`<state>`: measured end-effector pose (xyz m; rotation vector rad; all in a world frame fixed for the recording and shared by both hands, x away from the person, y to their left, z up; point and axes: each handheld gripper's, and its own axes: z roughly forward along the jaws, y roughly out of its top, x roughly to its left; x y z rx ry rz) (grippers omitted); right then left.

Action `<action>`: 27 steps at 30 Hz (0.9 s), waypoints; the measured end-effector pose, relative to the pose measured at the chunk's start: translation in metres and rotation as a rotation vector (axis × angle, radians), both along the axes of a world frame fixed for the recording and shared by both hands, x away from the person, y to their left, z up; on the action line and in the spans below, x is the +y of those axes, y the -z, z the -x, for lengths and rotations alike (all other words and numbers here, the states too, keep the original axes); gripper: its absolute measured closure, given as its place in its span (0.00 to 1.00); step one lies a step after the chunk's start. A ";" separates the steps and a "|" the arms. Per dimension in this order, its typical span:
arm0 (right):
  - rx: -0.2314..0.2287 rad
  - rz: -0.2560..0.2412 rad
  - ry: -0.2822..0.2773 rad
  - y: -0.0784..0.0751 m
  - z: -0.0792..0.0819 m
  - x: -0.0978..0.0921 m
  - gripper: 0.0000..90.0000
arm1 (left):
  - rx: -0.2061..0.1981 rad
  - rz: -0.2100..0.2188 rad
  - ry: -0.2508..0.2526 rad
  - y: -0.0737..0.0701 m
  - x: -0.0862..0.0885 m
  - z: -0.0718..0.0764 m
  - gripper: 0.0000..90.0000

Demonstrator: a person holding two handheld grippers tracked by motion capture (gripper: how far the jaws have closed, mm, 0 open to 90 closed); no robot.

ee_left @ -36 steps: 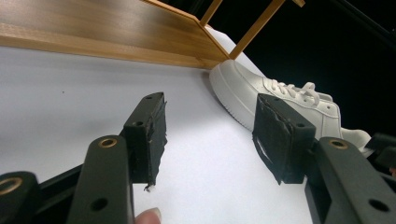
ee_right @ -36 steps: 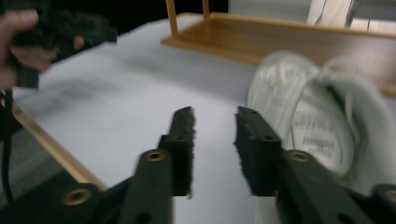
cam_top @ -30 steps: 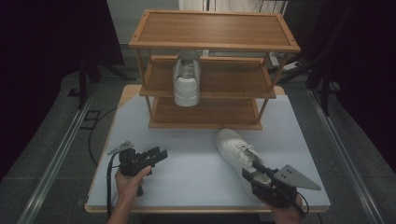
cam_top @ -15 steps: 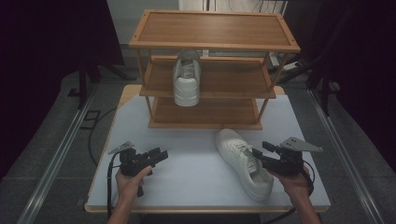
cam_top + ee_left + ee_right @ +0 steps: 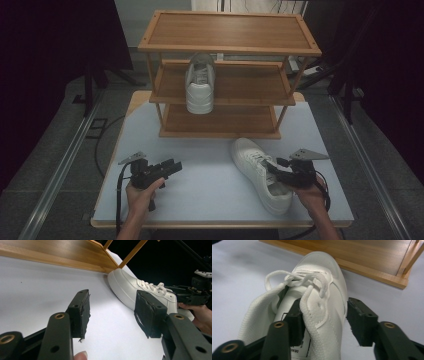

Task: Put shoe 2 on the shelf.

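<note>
Nearest you, your right gripper [image 5: 274, 168] is at the white sneaker [image 5: 260, 172] on the counter [image 5: 210, 190], jaws spread and straddling the collar wall on the shoe's side: in the right gripper view one pad sits inside the opening against the lining and the other stands just outside the upper, apart from it, so the gripper [image 5: 323, 317] is released, not yet clamped on the sneaker [image 5: 312, 305]. Your left gripper [image 5: 170, 167] is near the counter's front left, well apart from the shoe, jaws parted and holding nothing; the left gripper view shows the gap between its pads [image 5: 81, 312] open over bare counter [image 5: 37, 290], with the sneaker [image 5: 130, 288] and your other hand [image 5: 200, 315] farther off. The sneaker lies on its sole on the counter's right front, toe toward the wooden shoe rack [image 5: 227, 75], heel toward you, laces loose. Beyond it the three-shelf rack stands at the counter's back; a second white sneaker [image 5: 200, 85] already sits on the middle shelf, left of centre, heel end facing you and overhanging the shelf edge a bit. Top and bottom shelves look bare. Judgement: about half done, one shoe of the pair shelved, the other still down on the counter. Left to do: close the right gripper on the collar, lift, carry forward and set it beside its mate on the middle shelf, which has free room to the right. The one-wall grip may let the shoe swing, so clamp firmly.
</note>
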<state>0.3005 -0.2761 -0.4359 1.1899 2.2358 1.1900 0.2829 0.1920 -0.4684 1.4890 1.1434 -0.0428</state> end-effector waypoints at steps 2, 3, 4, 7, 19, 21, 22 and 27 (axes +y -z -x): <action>-0.006 0.021 -0.019 0.001 -0.001 0.004 0.68 | 0.001 -0.001 0.003 0.000 0.000 0.000 0.51; -0.011 0.043 -0.018 0.003 -0.002 0.006 0.73 | 0.000 0.001 0.004 0.000 -0.001 0.000 0.51; -0.025 0.068 -0.011 0.004 -0.002 0.008 0.80 | 0.000 -0.001 0.005 0.000 -0.001 0.000 0.51; -0.044 0.074 0.013 0.005 -0.002 0.007 0.90 | 0.002 -0.001 0.002 0.000 -0.001 0.000 0.51; 0.002 -0.128 0.080 0.005 0.004 0.003 0.92 | 0.012 0.011 -0.008 0.001 0.004 0.000 0.51; 0.018 -0.193 0.094 0.004 0.006 0.001 0.92 | 0.013 0.017 -0.010 0.001 0.004 0.000 0.51; 0.021 -0.221 0.098 0.004 0.007 0.001 0.92 | 0.014 0.018 -0.010 0.001 0.004 0.000 0.51; 0.017 -0.305 0.098 -0.004 0.015 0.001 0.92 | 0.014 0.020 -0.013 0.001 0.005 0.000 0.51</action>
